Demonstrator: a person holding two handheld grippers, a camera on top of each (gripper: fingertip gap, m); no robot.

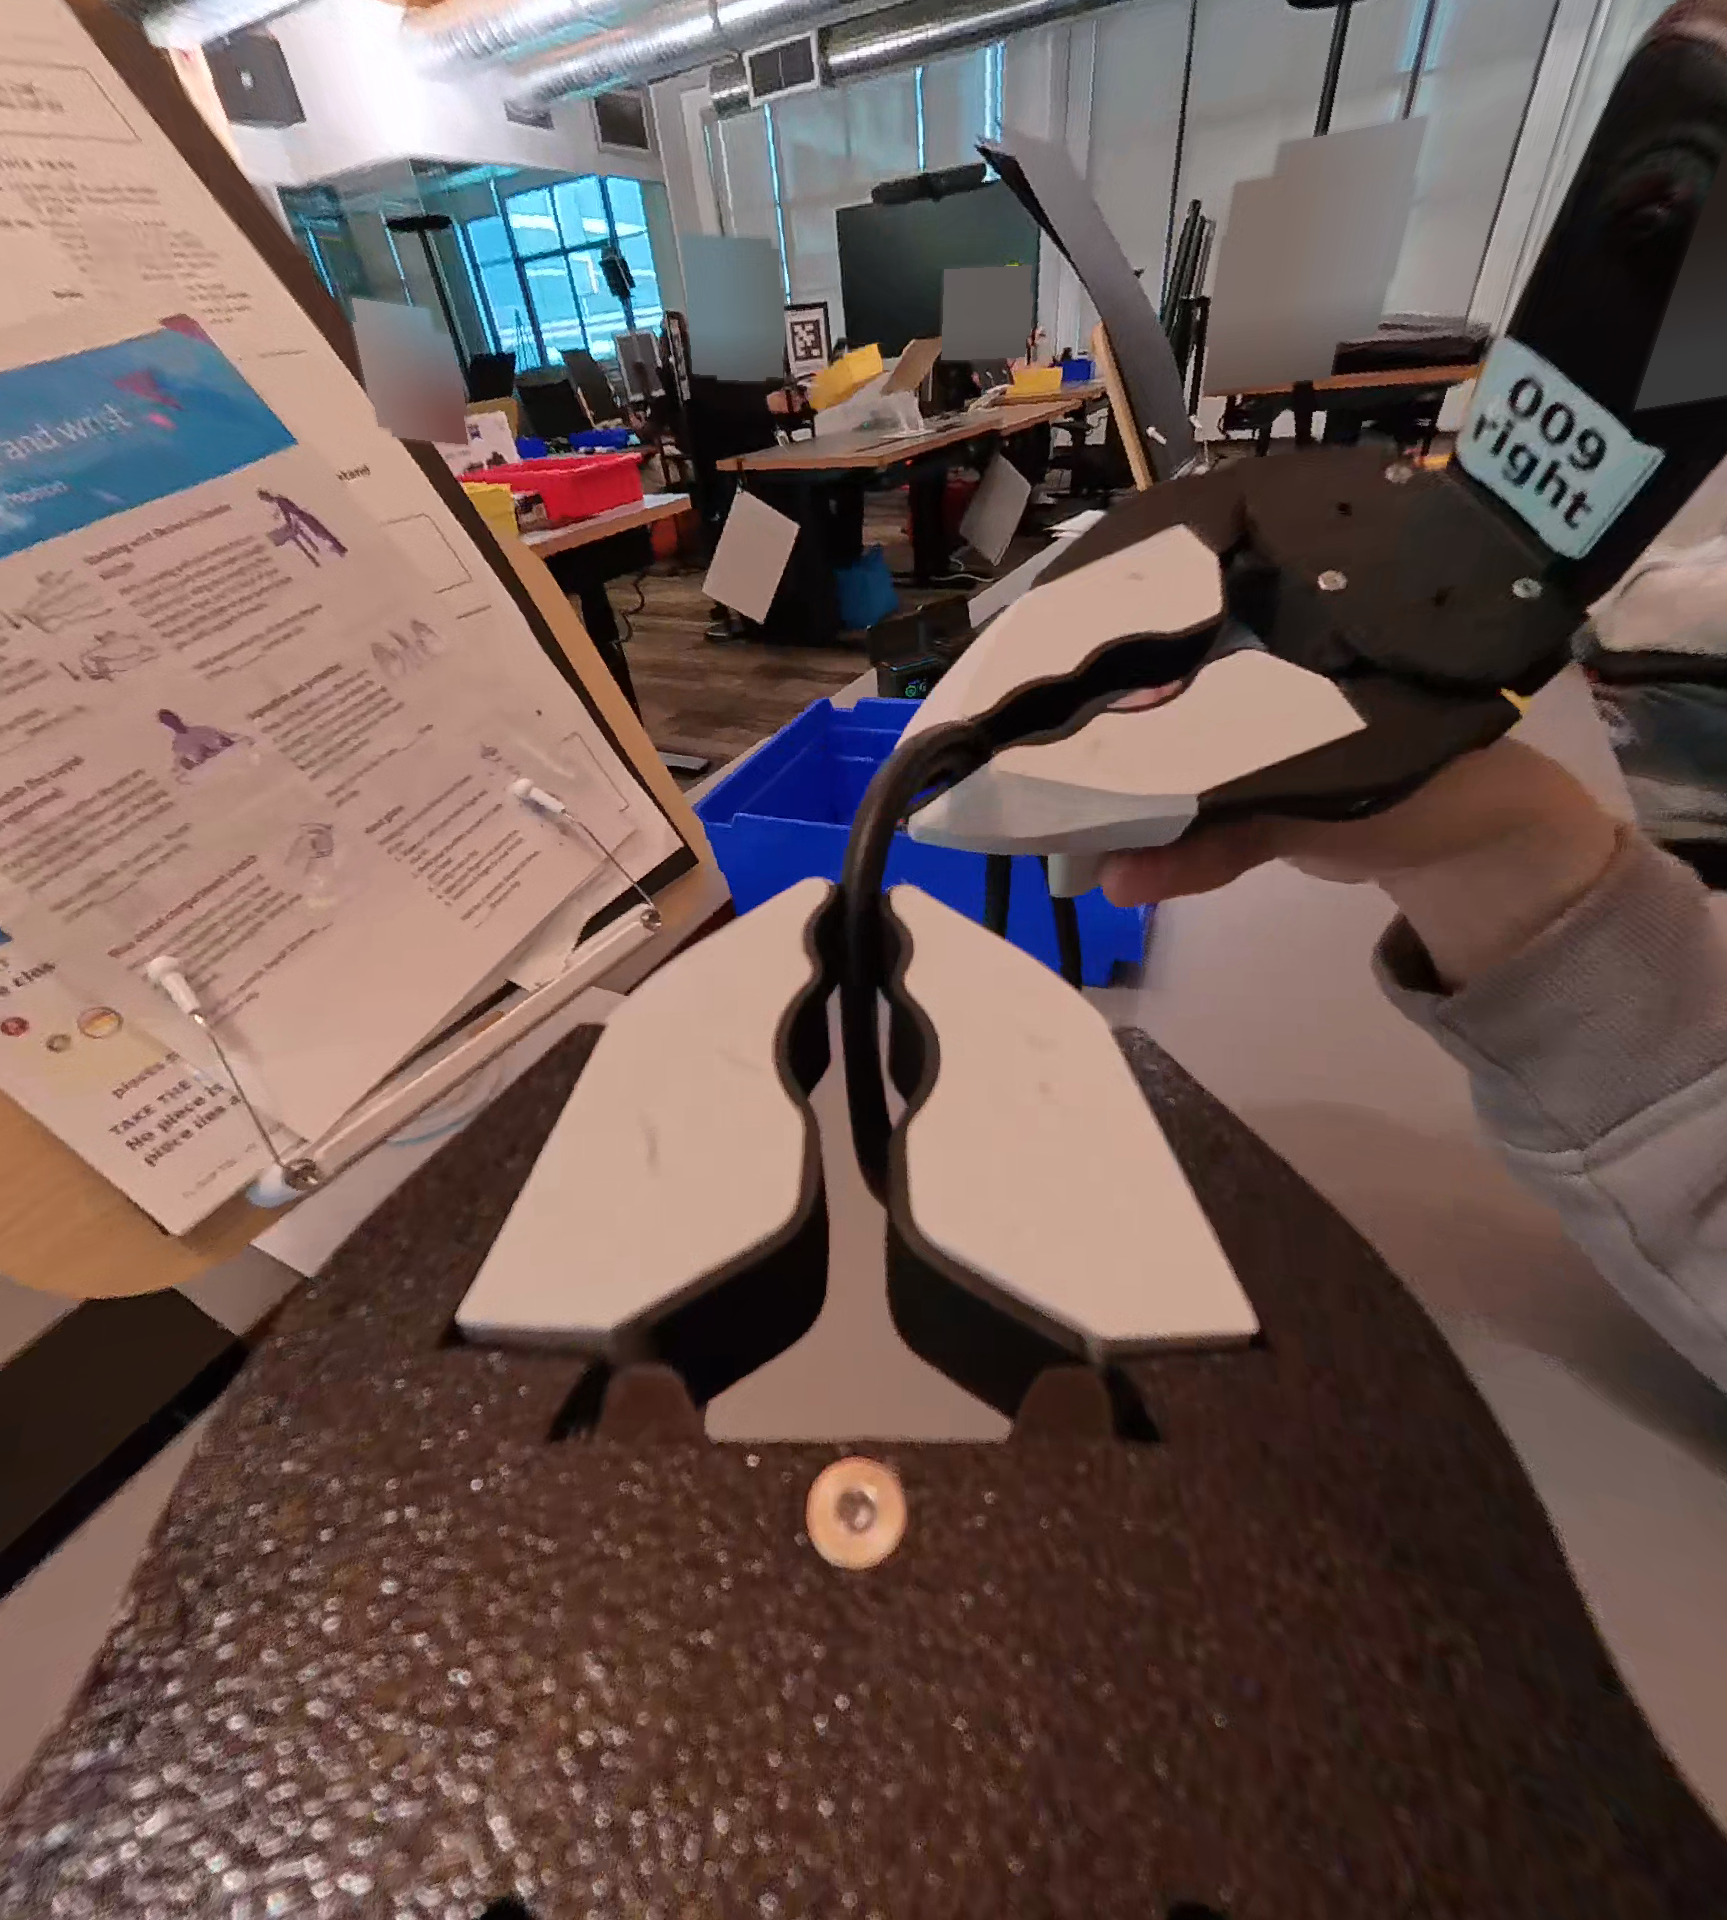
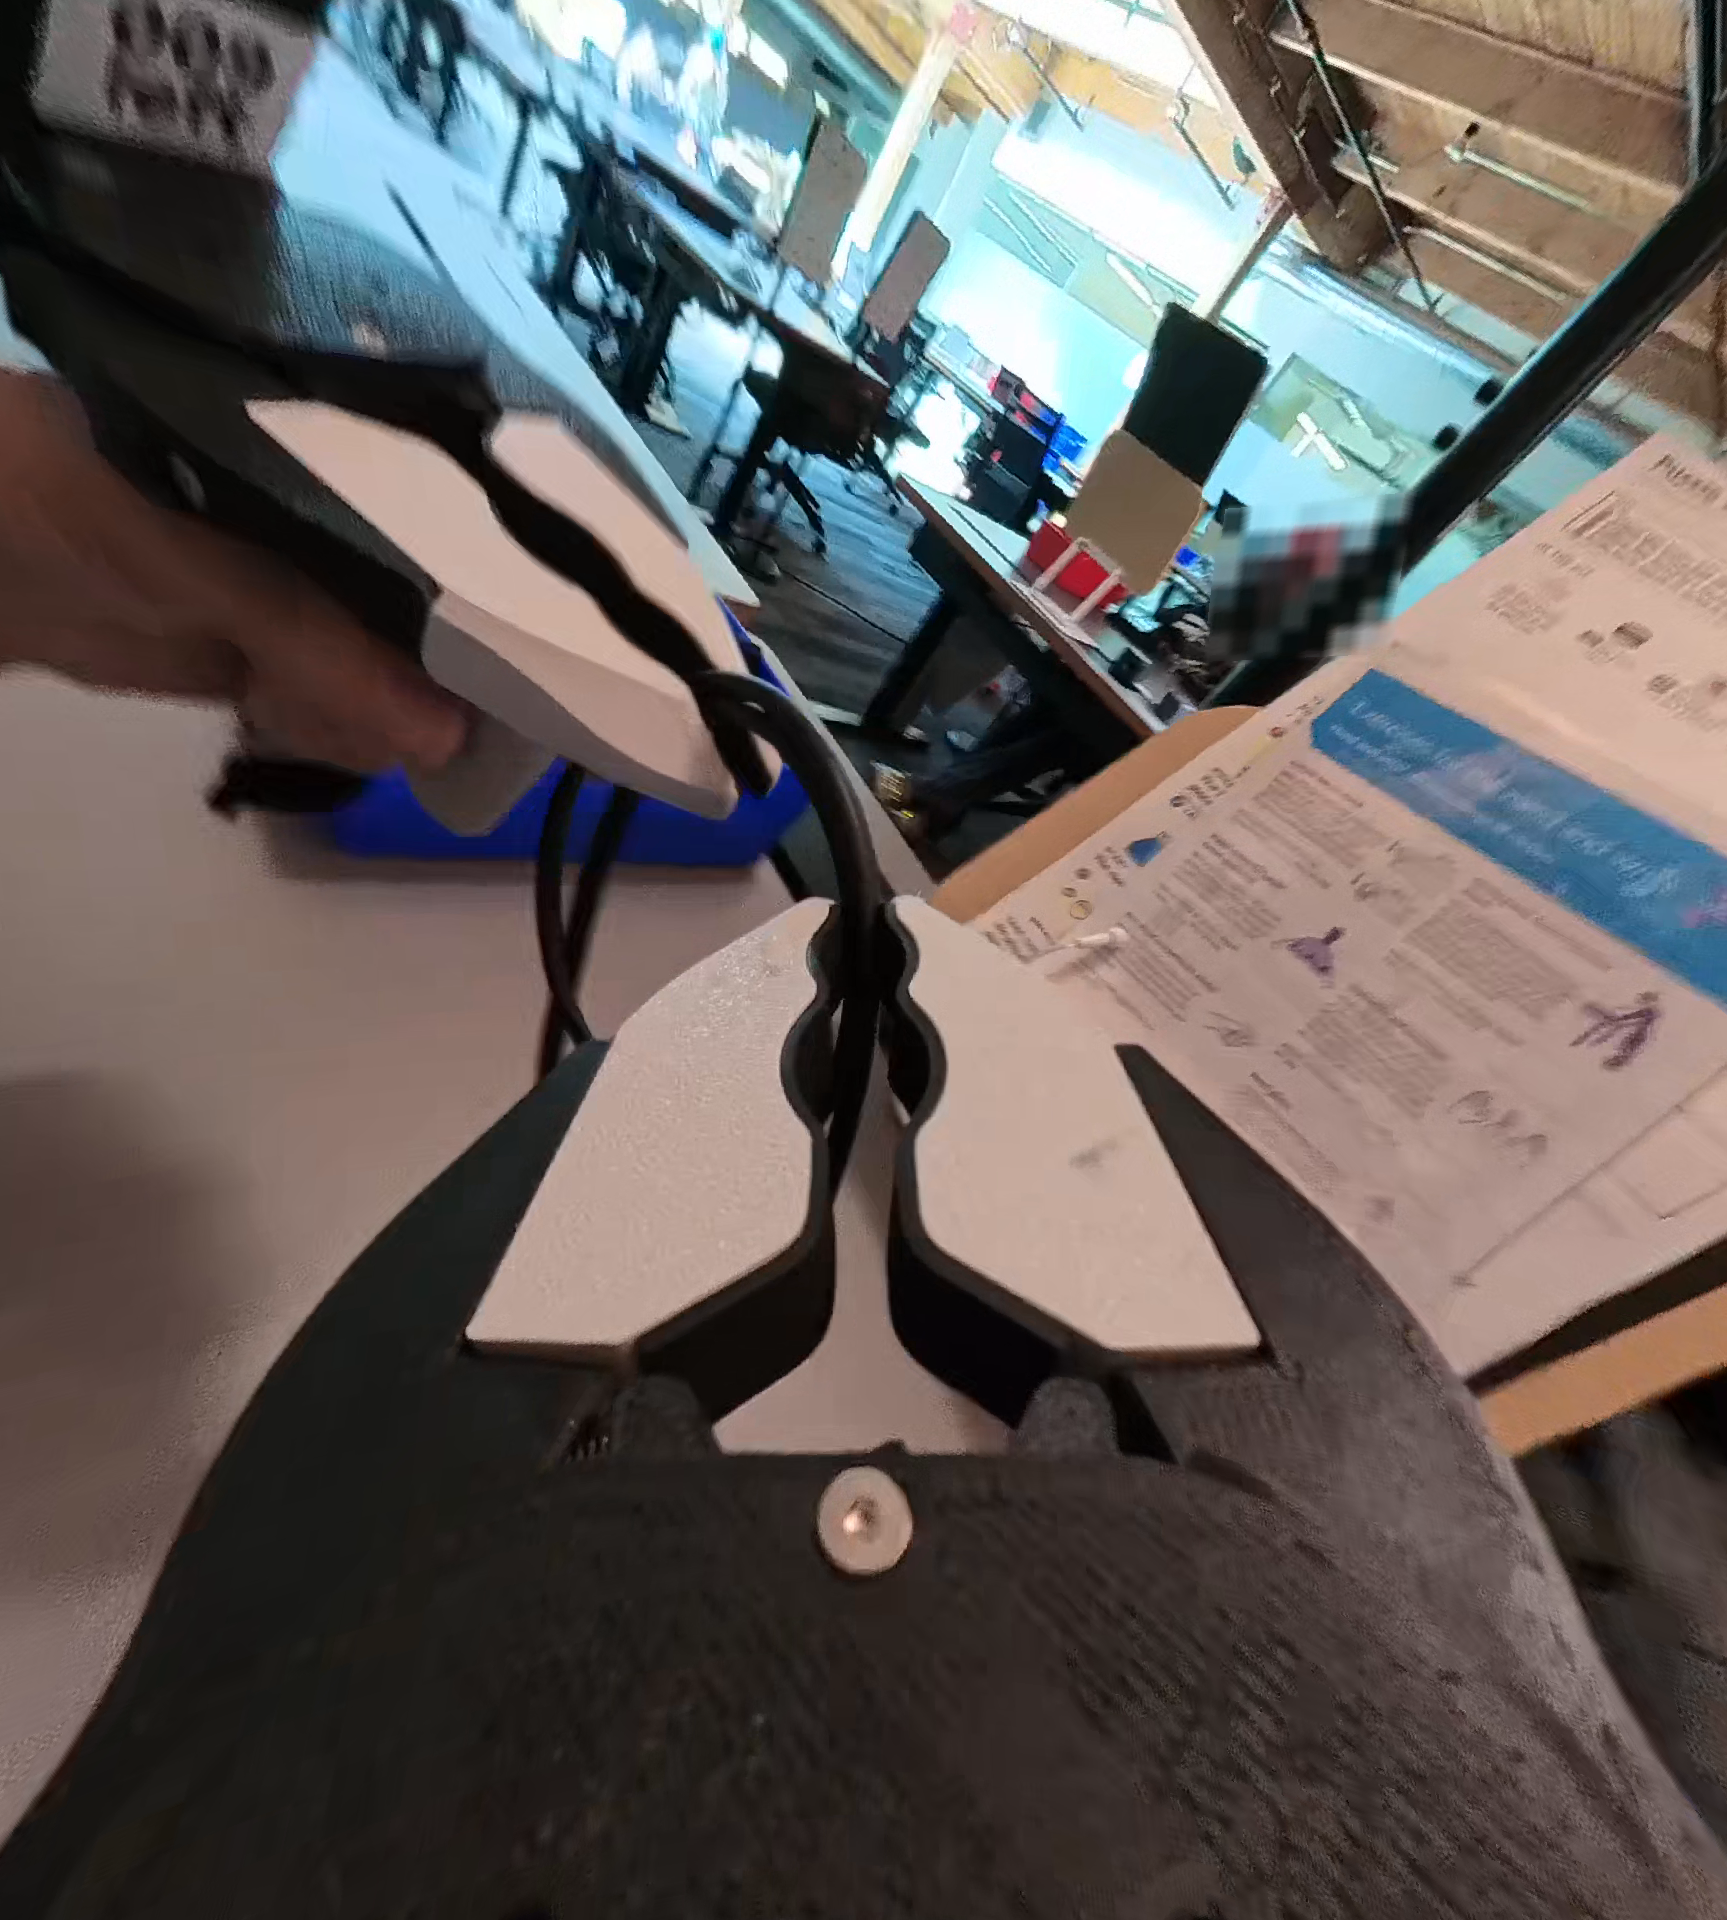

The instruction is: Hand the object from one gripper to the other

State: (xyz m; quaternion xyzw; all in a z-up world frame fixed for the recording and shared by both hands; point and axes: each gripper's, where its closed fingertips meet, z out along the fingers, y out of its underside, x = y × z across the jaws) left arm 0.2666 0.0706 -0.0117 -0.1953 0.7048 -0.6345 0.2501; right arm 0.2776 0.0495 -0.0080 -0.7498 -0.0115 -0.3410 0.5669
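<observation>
1. I judge this to be the middle of the handover: both grippers pinch the same black cable [image 1: 864, 997], which arcs between them above the table [image 1: 1306, 997].
2. My left gripper [image 1: 859, 925] has its fingers [image 1: 672, 1132] drawn together on the cable, which runs up the narrow gap between them. In the right wrist view it sits at 10 o'clock, fingers likewise together on the cable.
3. My right gripper [image 2: 859, 925] is also clamped on the cable [image 2: 817, 790]; in the left wrist view it shows at 2 o'clock.
4. More cable hangs toward the blue bin [image 1: 797, 800] at 12 o'clock.
5. Next, as I read it, one gripper must let go while the other keeps its pinch. I cannot tell which is the giver. The release should come slowly, so the stiff loop does not spring out.
6. Writing: the right gripper carries a pale sticker [image 1: 1555, 457] with dark print; a printed sheet [image 1: 215, 727] with a blue banner stands on a wooden stand at 9 o'clock. I leave the wording out.
</observation>
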